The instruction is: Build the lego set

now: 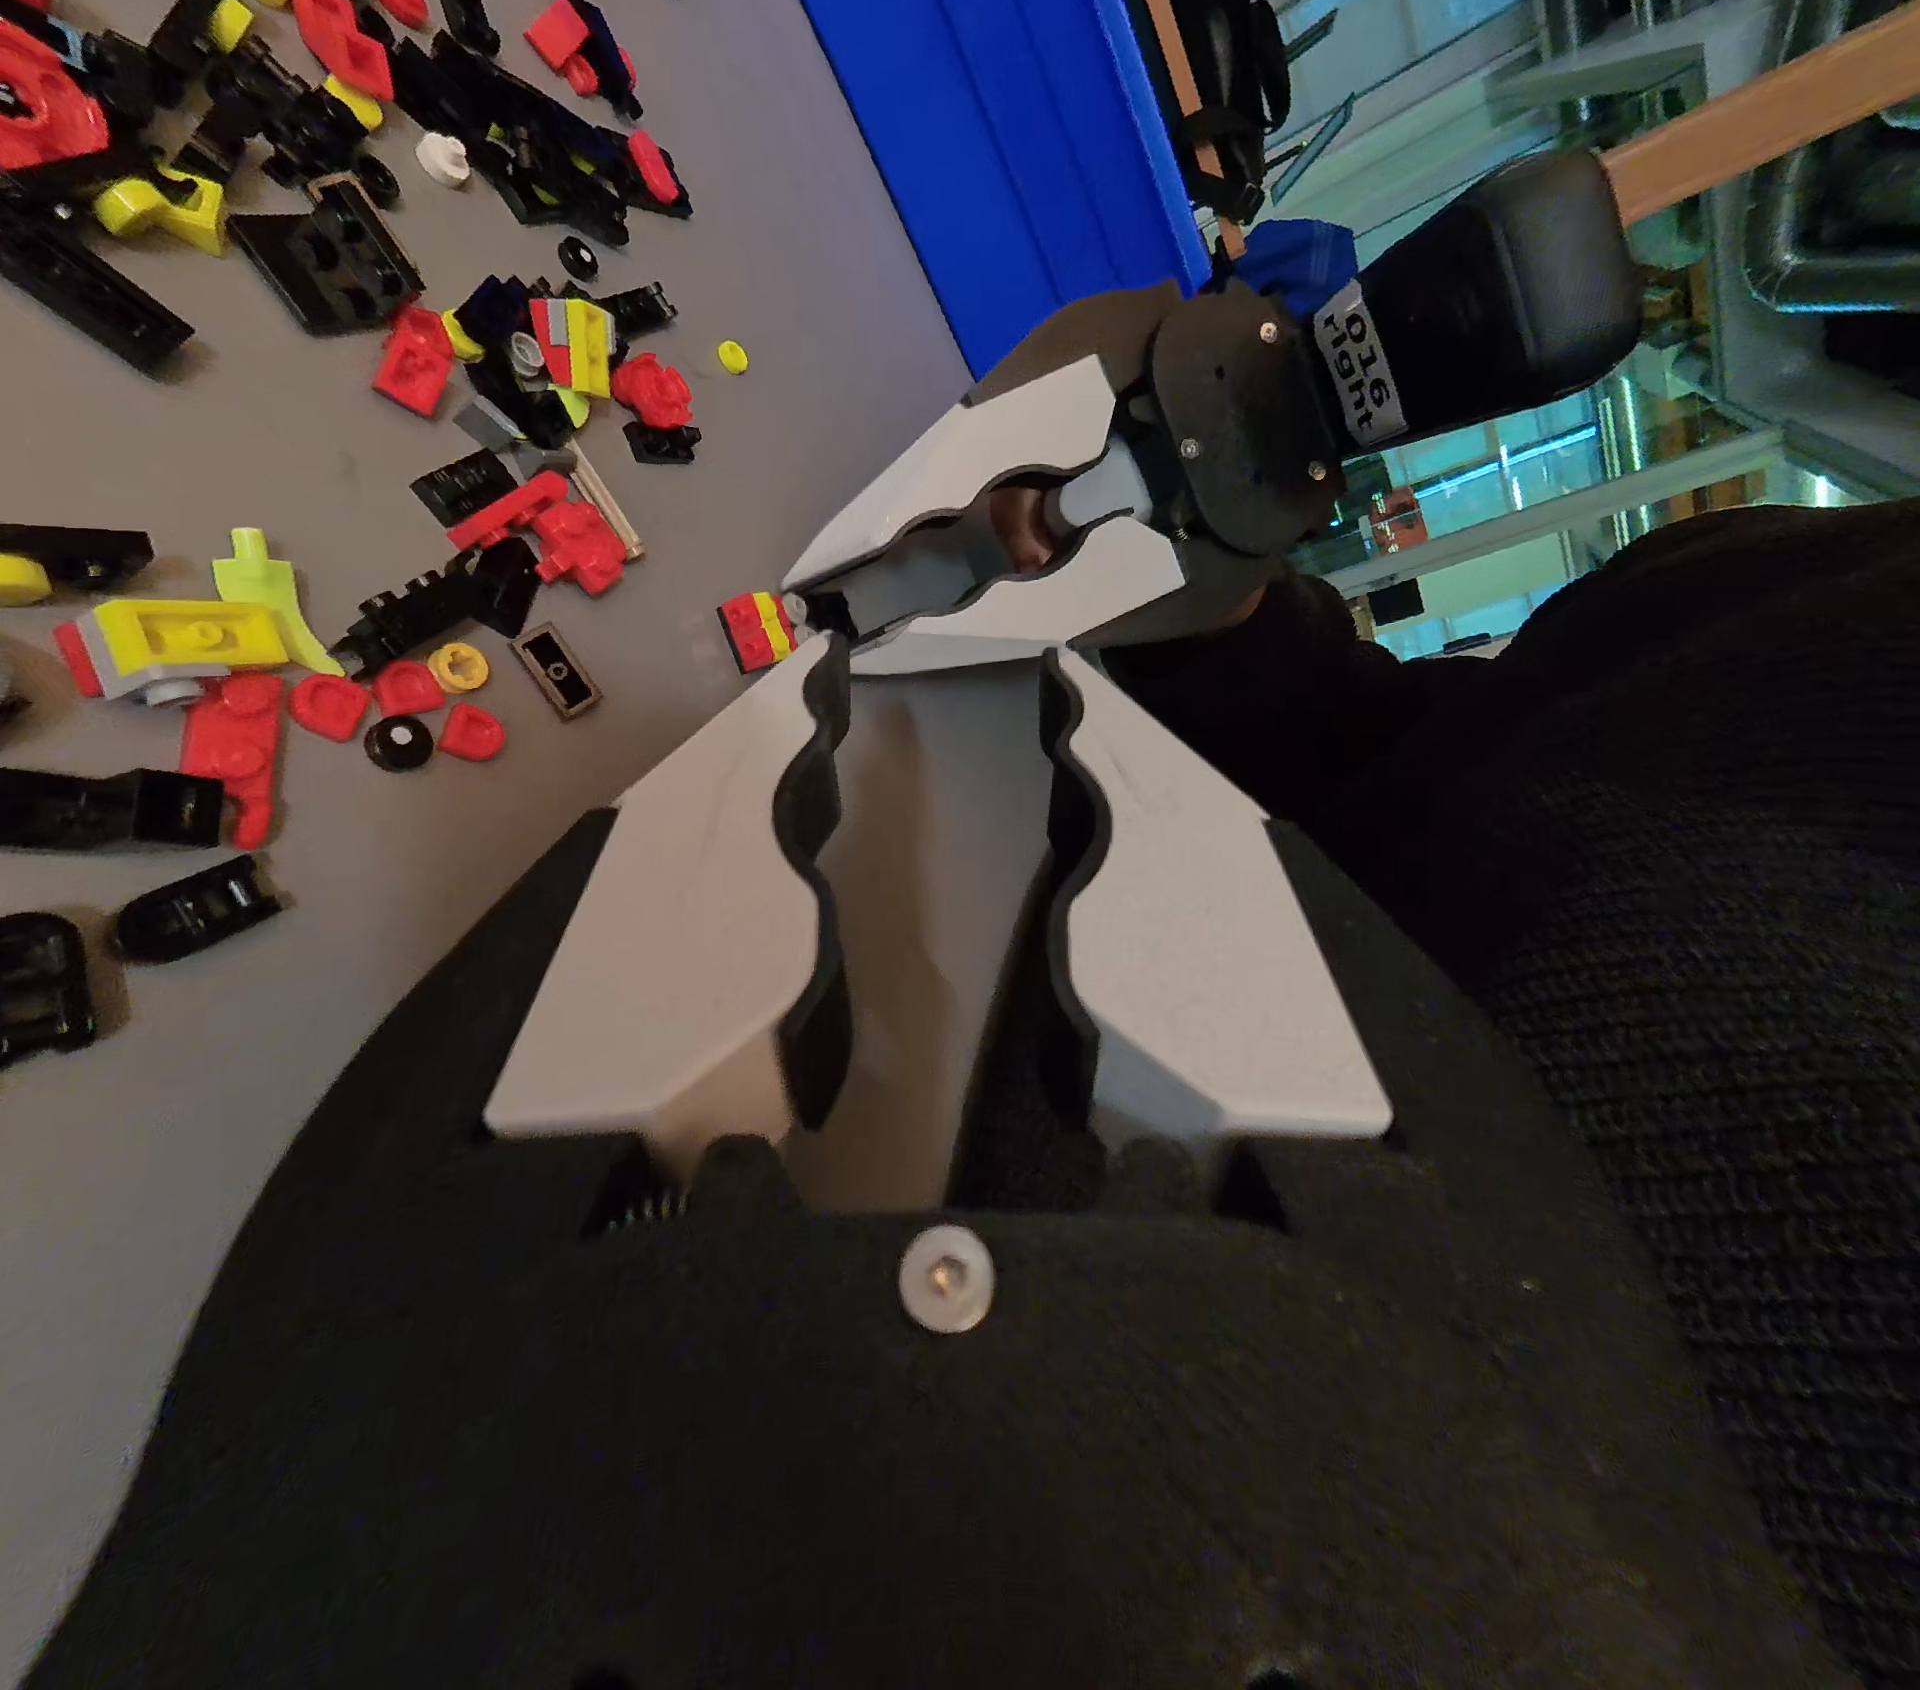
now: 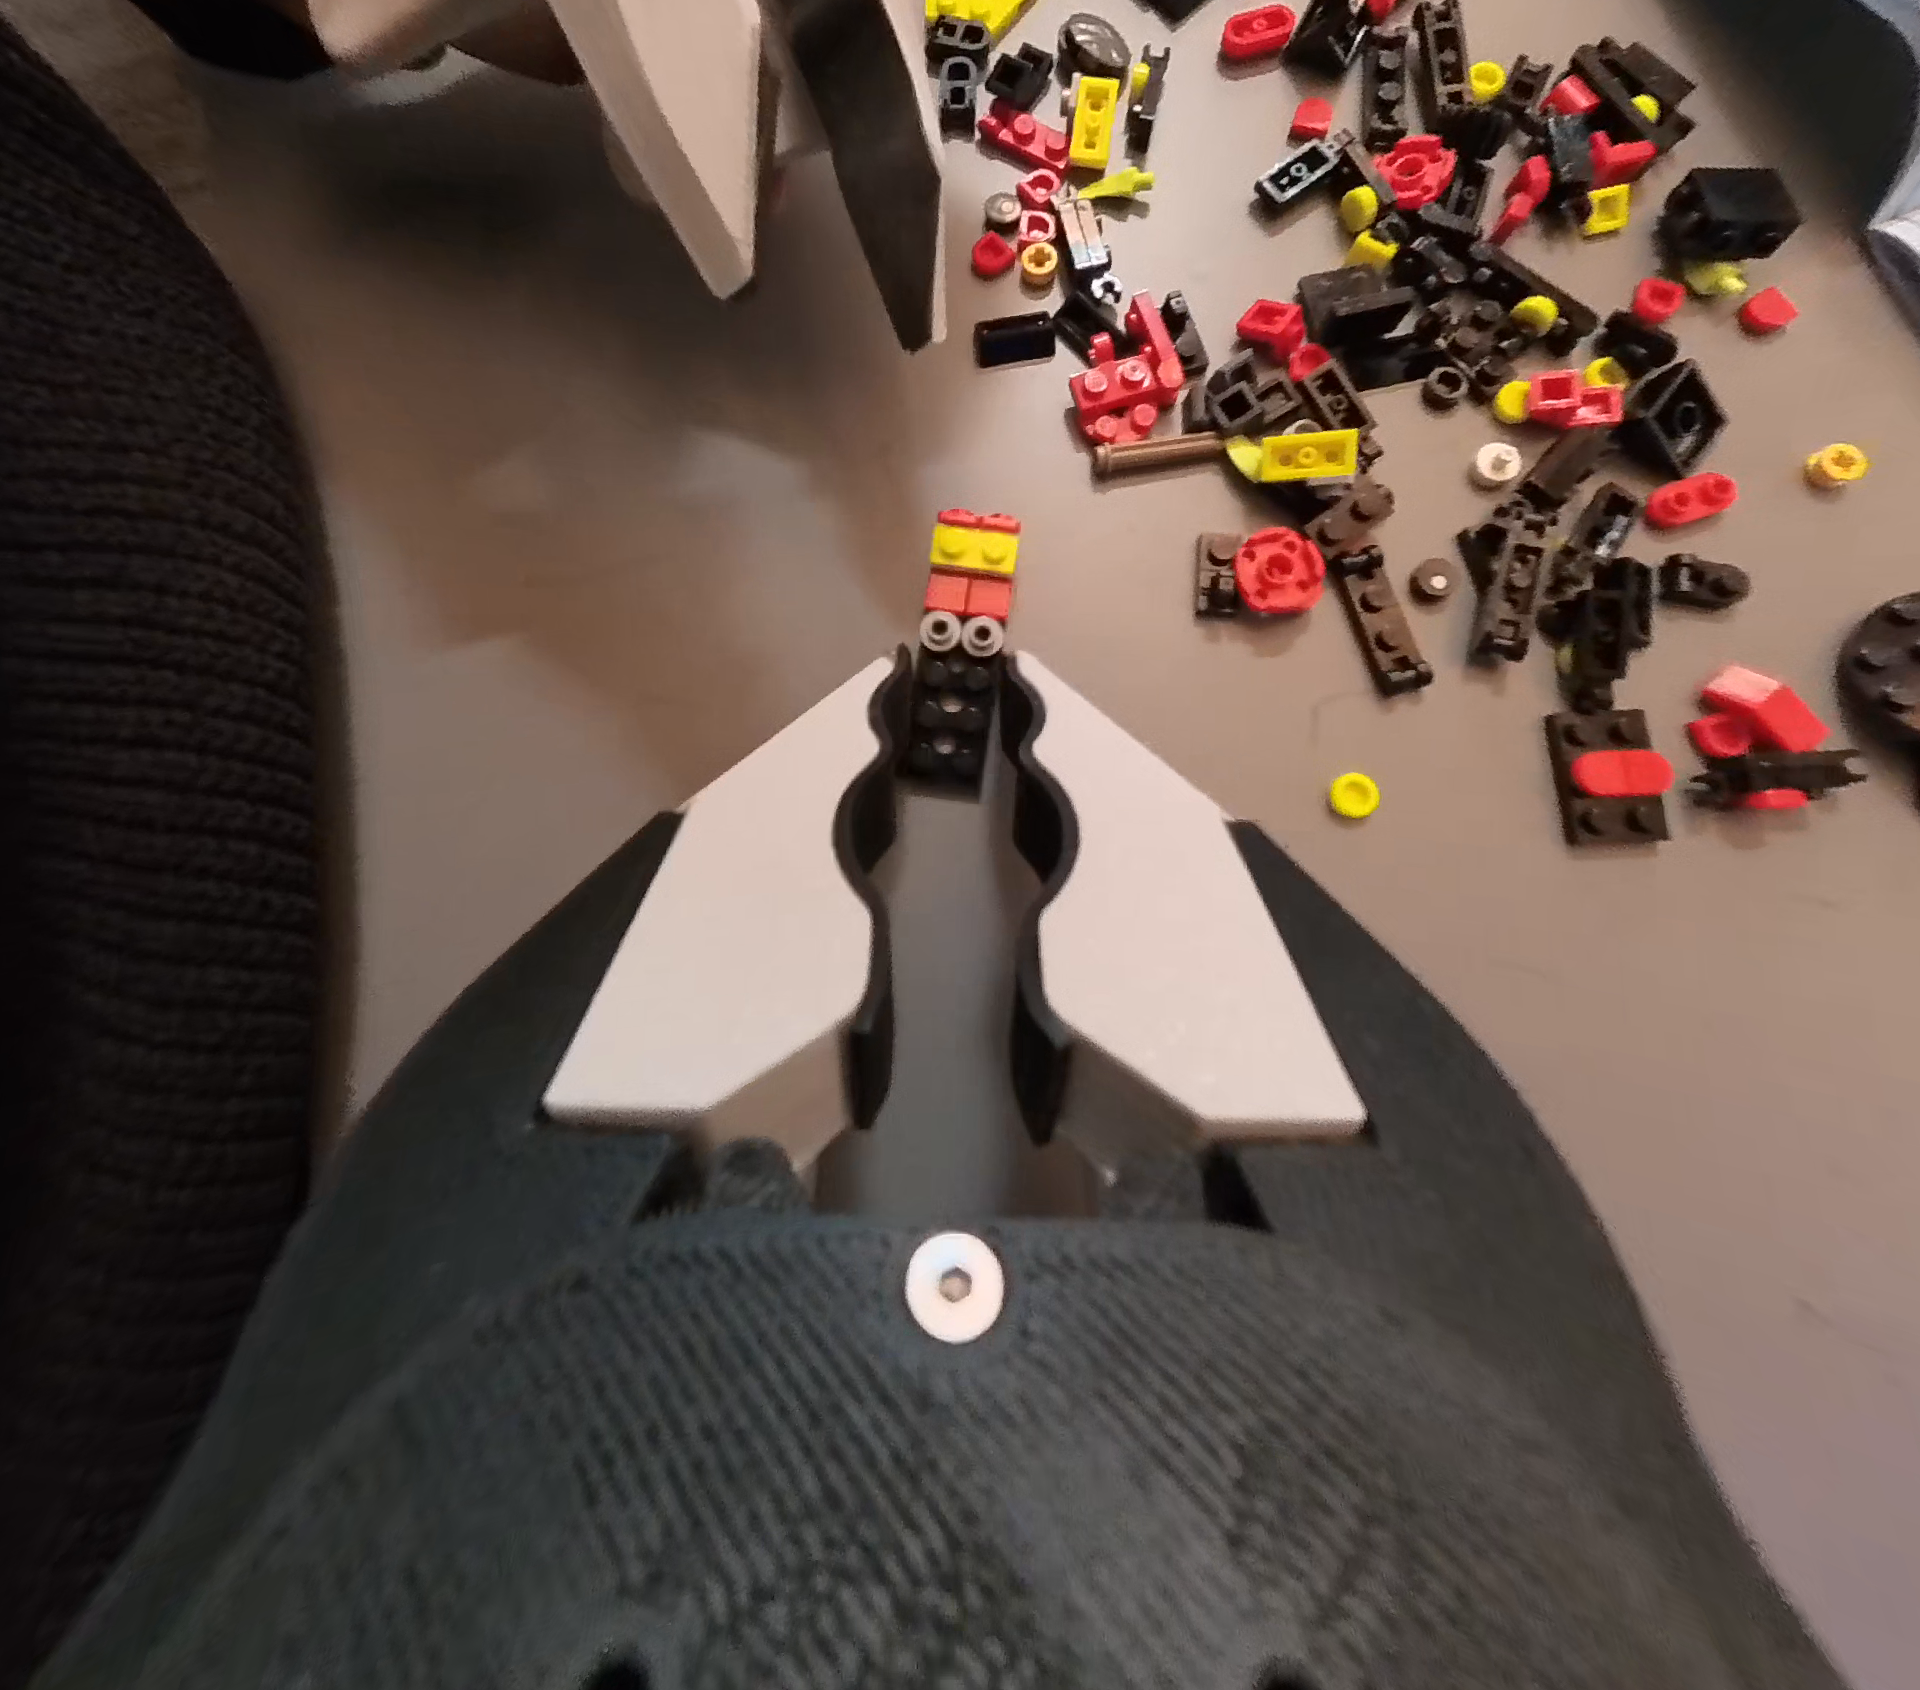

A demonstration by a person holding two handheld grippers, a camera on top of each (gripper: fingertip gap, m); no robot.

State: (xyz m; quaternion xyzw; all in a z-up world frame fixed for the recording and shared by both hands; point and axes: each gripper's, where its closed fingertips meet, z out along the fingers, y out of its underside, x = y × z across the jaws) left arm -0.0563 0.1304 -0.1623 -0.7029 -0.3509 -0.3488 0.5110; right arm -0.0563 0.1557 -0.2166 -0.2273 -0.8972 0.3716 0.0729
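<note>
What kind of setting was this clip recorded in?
Probably an office or lab workspace: a grey table strewn with loose lego pieces, a blue partition behind it, and glass walls with exposed ducts beyond.

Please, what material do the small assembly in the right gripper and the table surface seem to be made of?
The small assembly in the right gripper looks like hard moulded plastic: glossy red, yellow and black bricks with round studs. The table seems a smooth matte grey laminate or similar, showing soft reflections; the exact material is unclear.

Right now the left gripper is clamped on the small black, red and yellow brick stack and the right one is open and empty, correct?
Sides are swapped. The right gripper is clamped on the brick stack, as the right wrist view shows; the left gripper is open and empty.
</note>
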